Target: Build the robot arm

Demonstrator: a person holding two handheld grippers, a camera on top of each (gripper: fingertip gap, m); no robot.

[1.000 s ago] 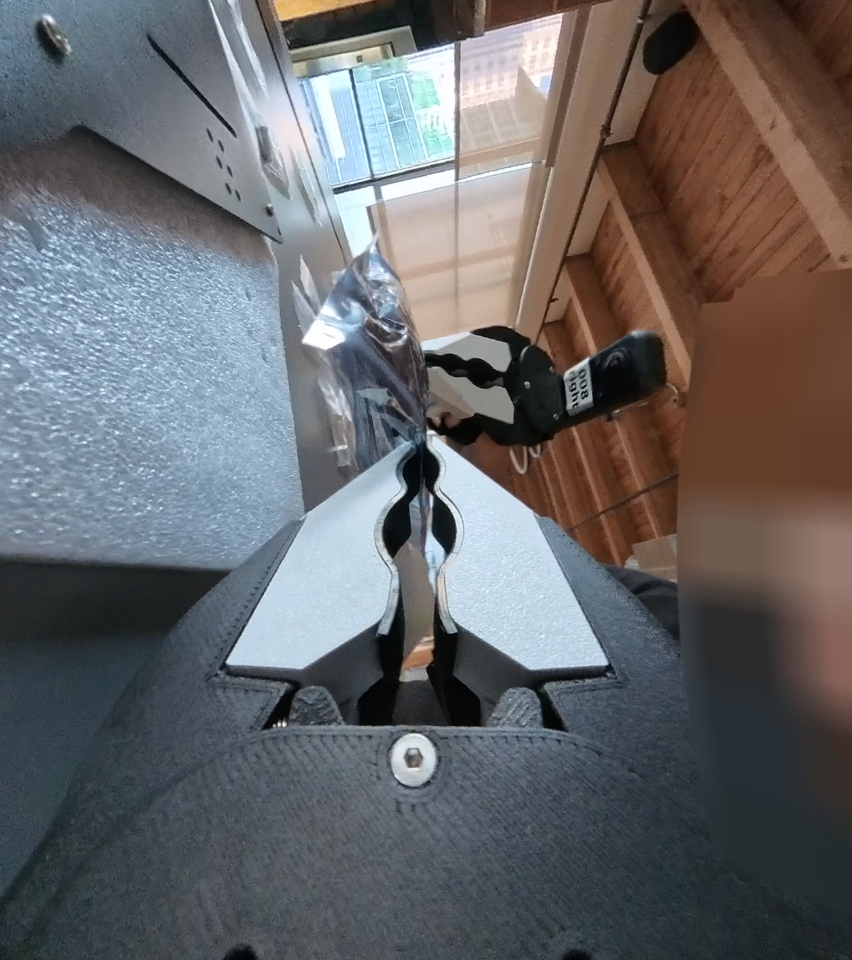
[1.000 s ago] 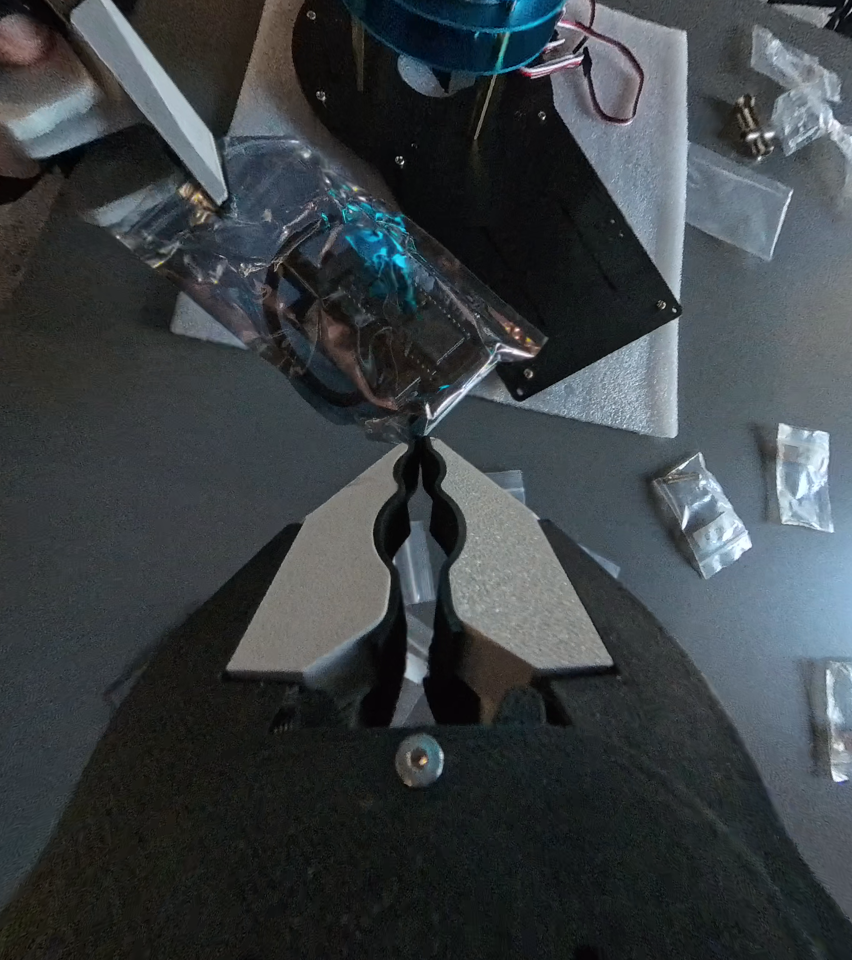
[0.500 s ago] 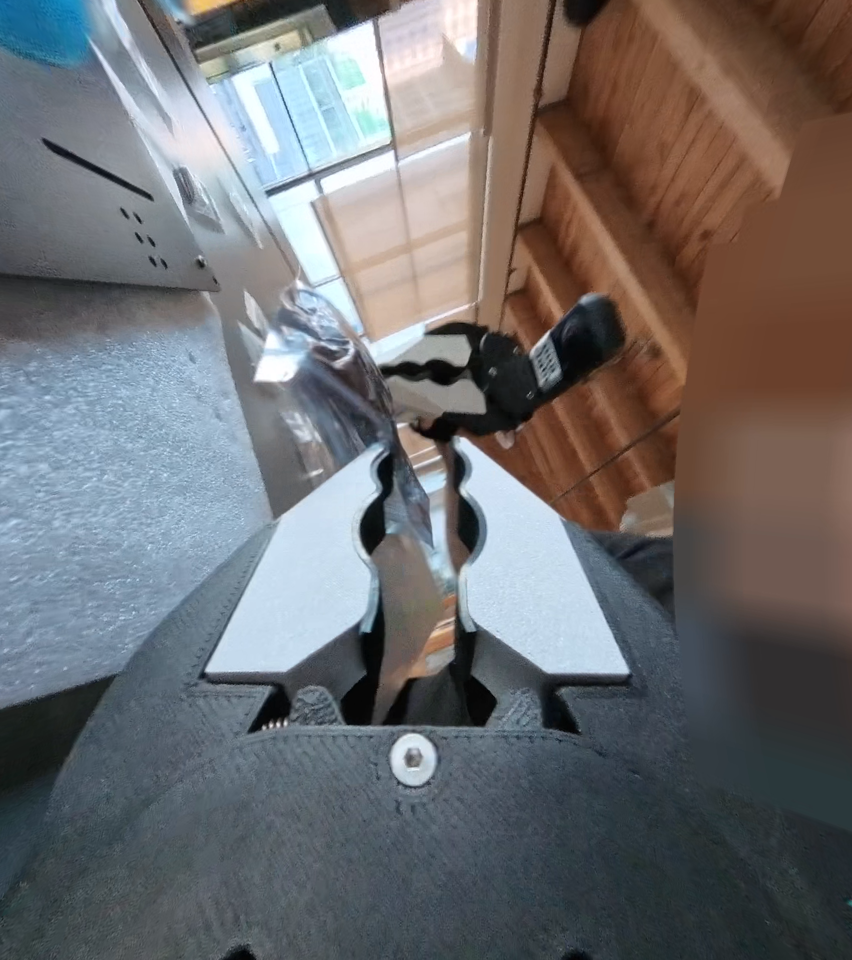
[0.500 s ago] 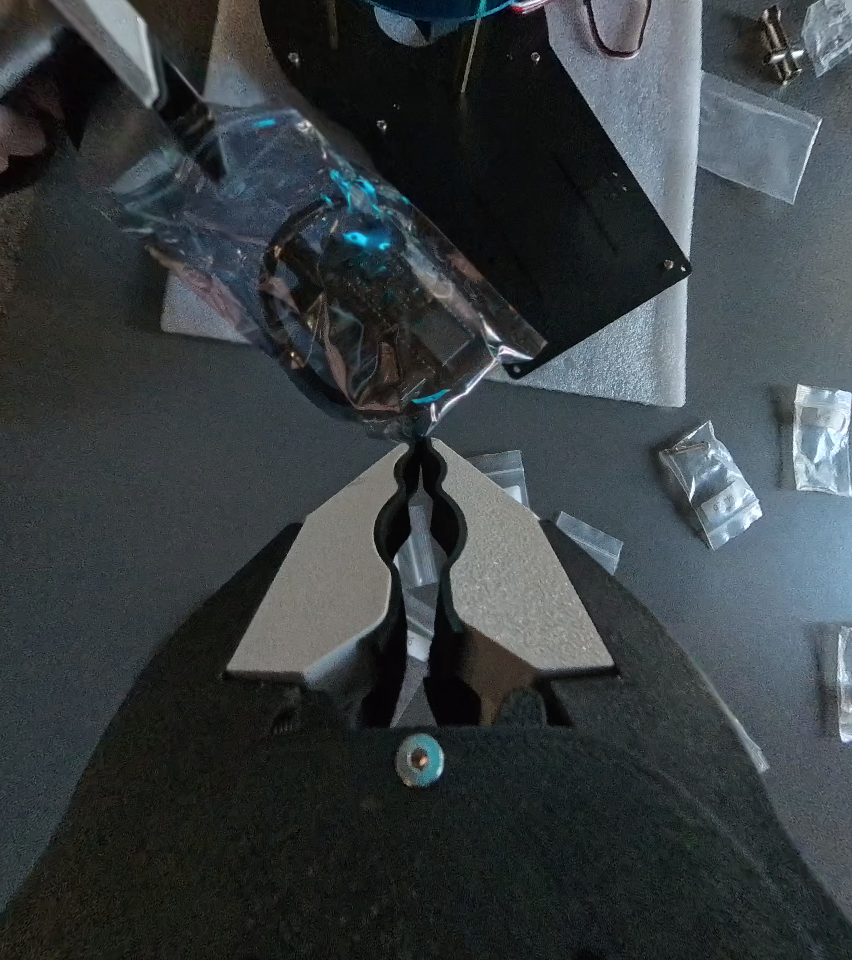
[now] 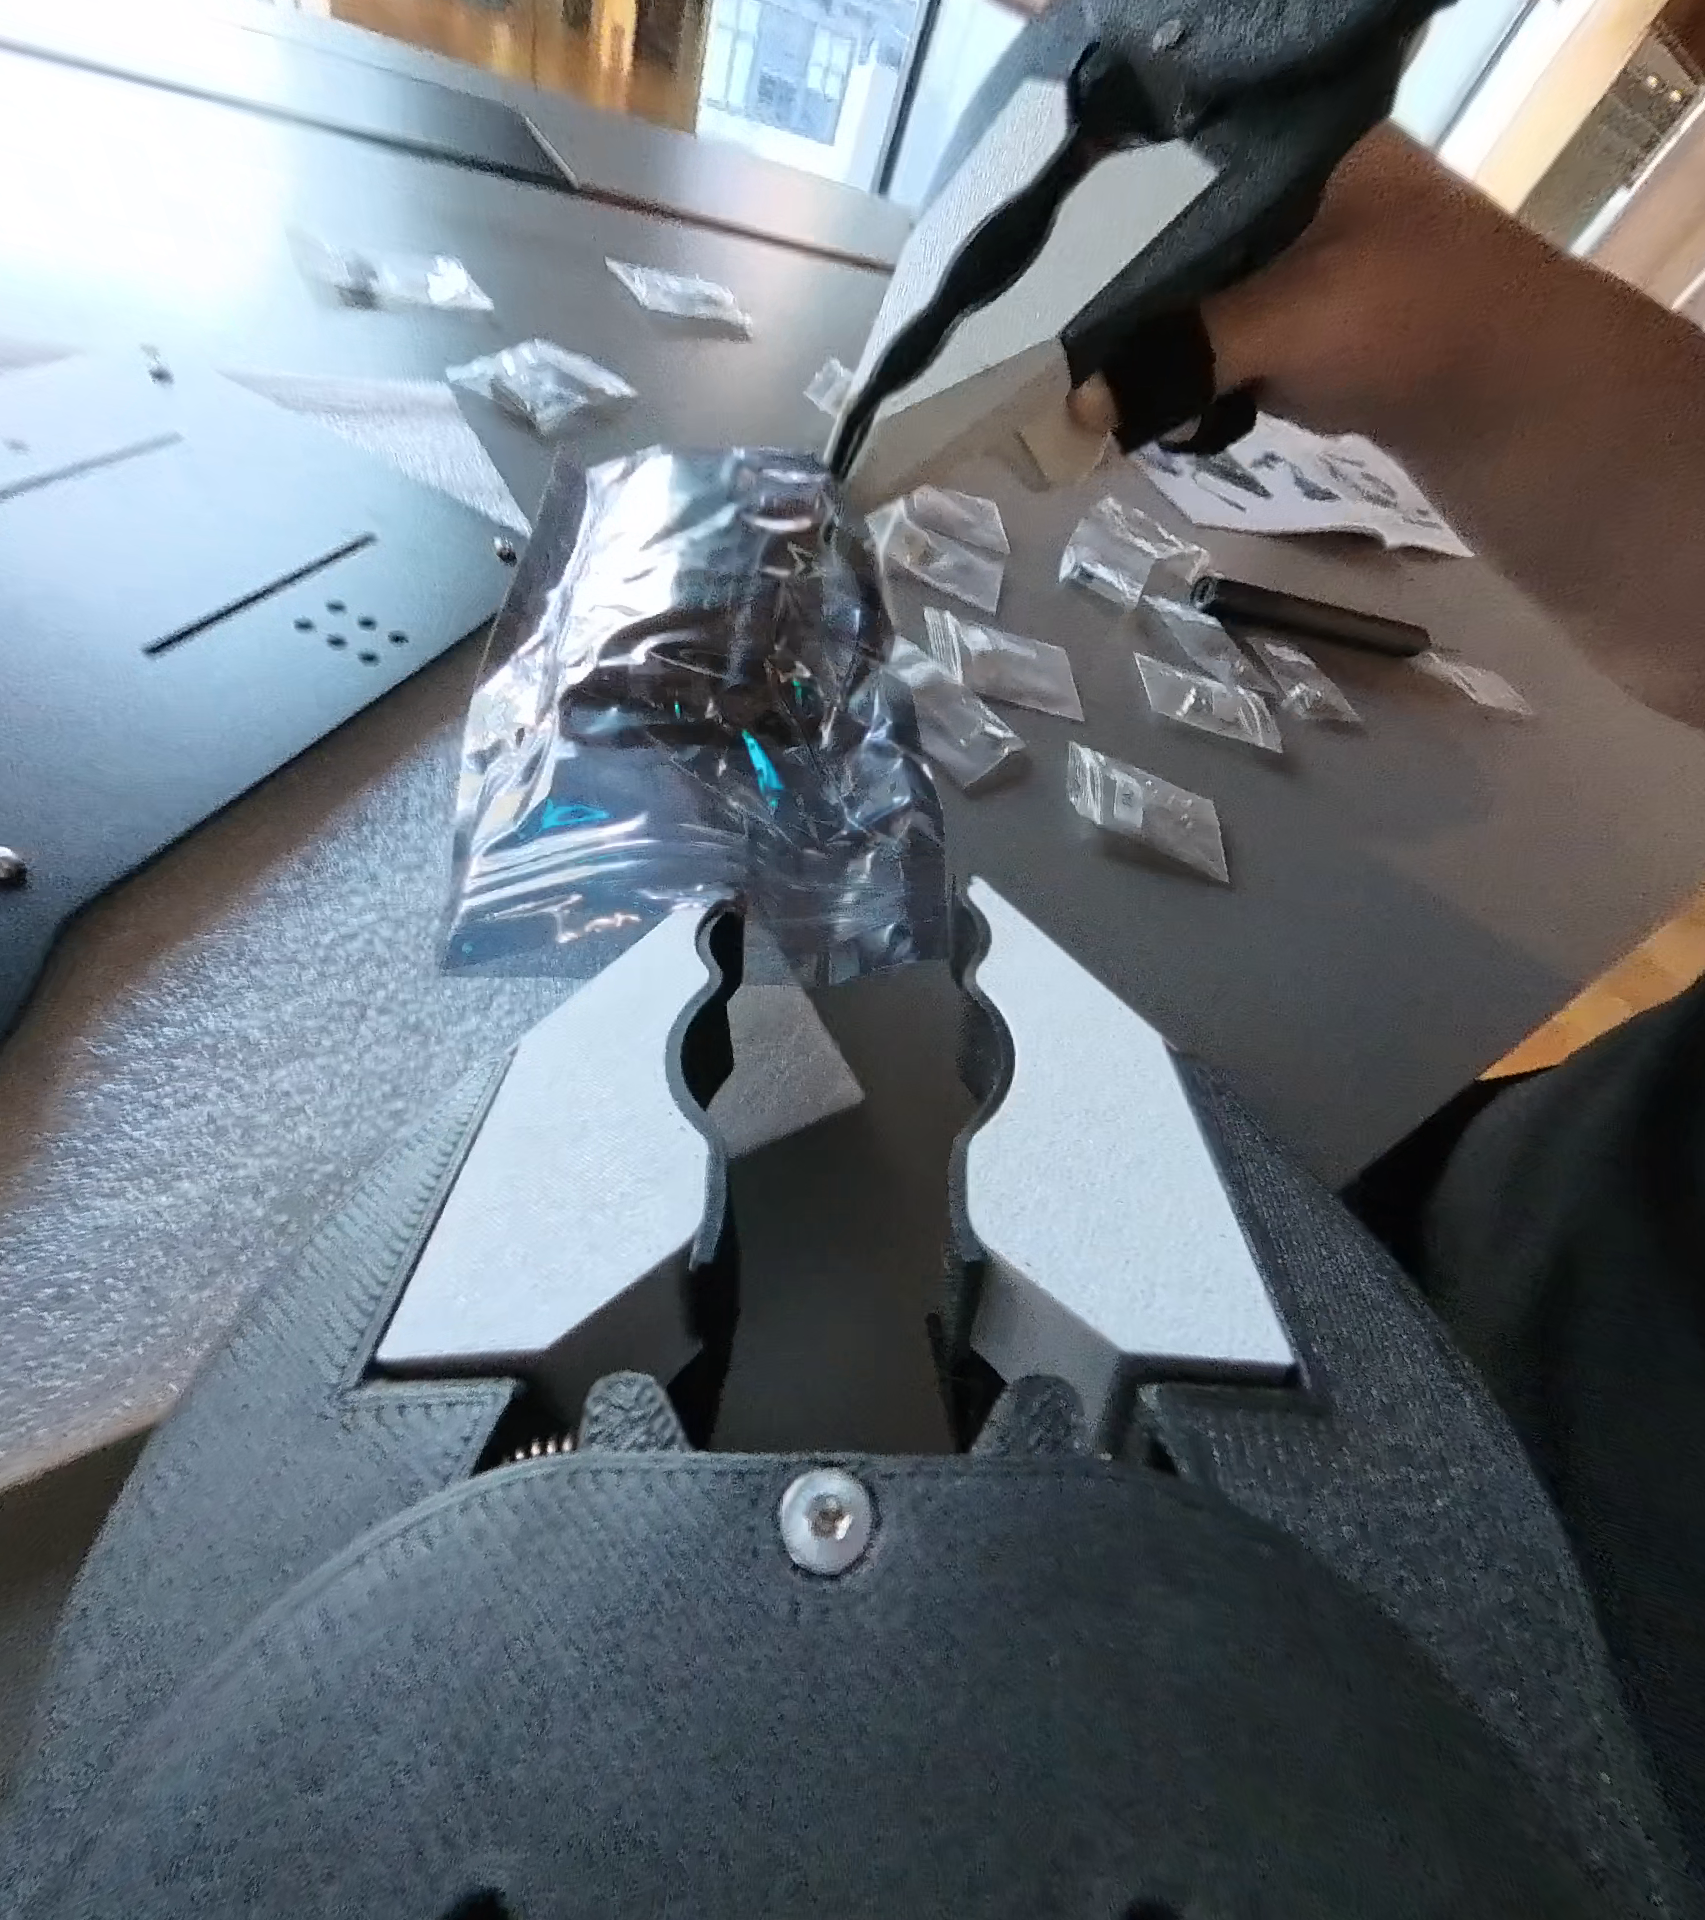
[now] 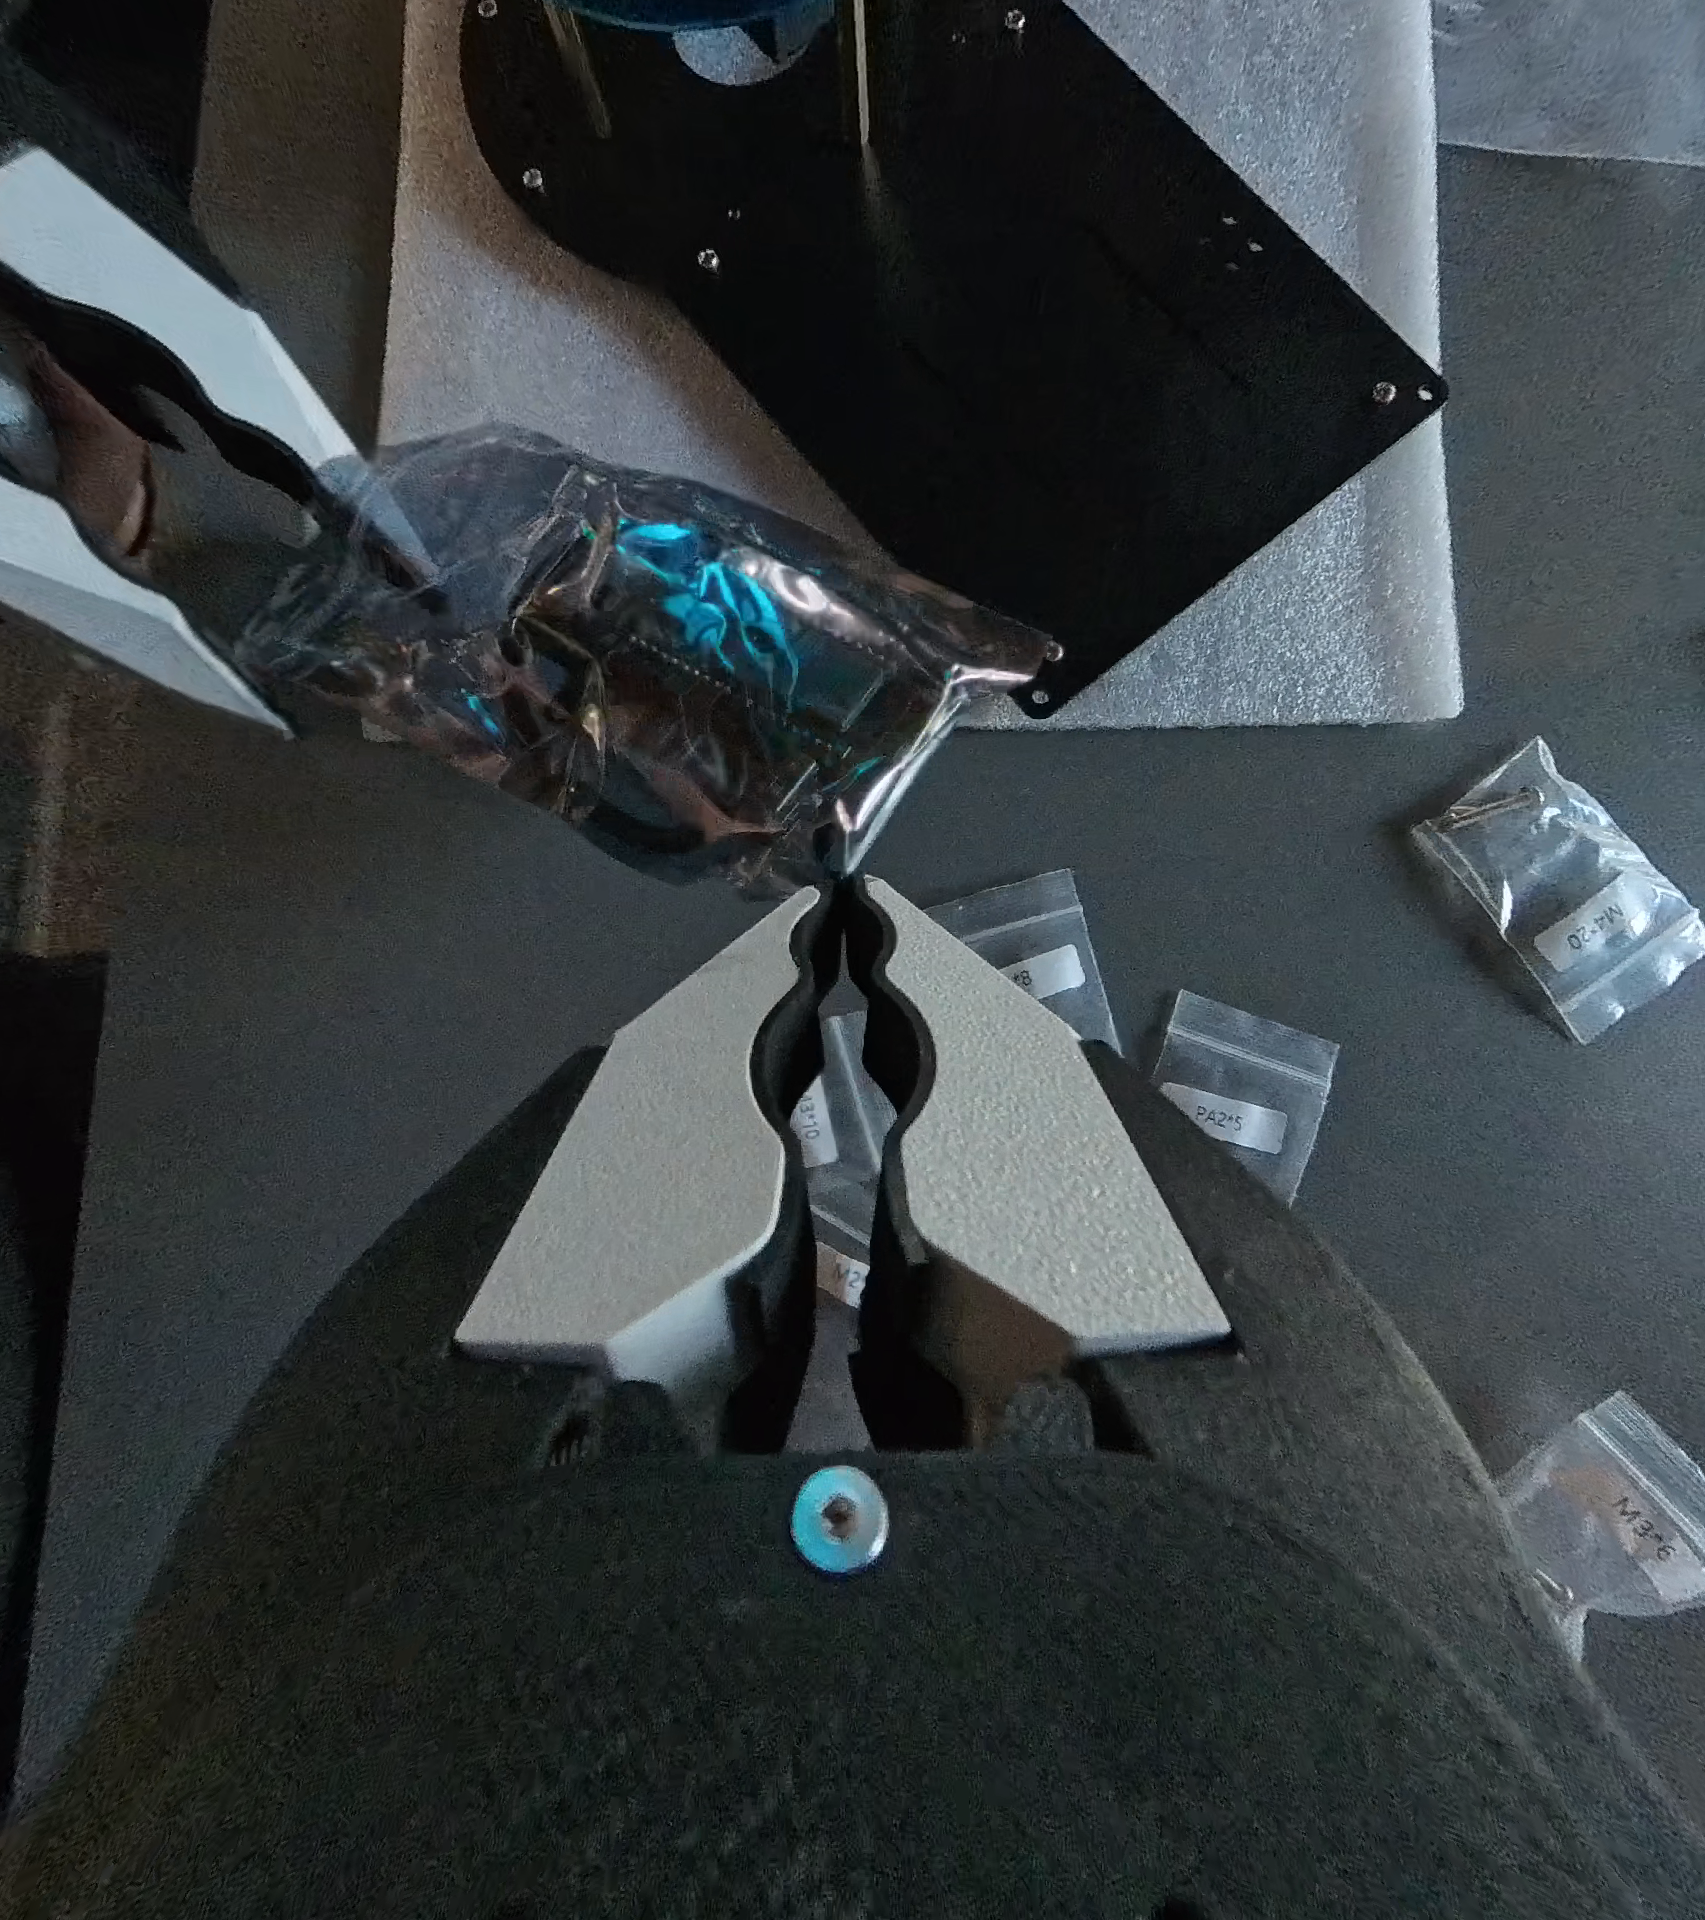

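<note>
Dark tabletop (image 5: 1450, 883); right gripper (image 6: 840, 894) jaws clamp foil bag (image 6: 619, 665); left gripper (image 5: 843, 925) jaws apart, maybe touching.

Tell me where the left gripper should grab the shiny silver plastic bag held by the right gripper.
Take the shiny silver plastic bag by its flat strip nearest the left gripper, opposite the corner the right gripper pinches. Come in edge-on, fingers either side; the bulge sits mid-bag.

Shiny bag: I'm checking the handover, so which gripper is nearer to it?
Right. The right gripper is shut on the bag's corner; the left gripper is open, fingers either side of its opposite end, contact unclear.
</note>
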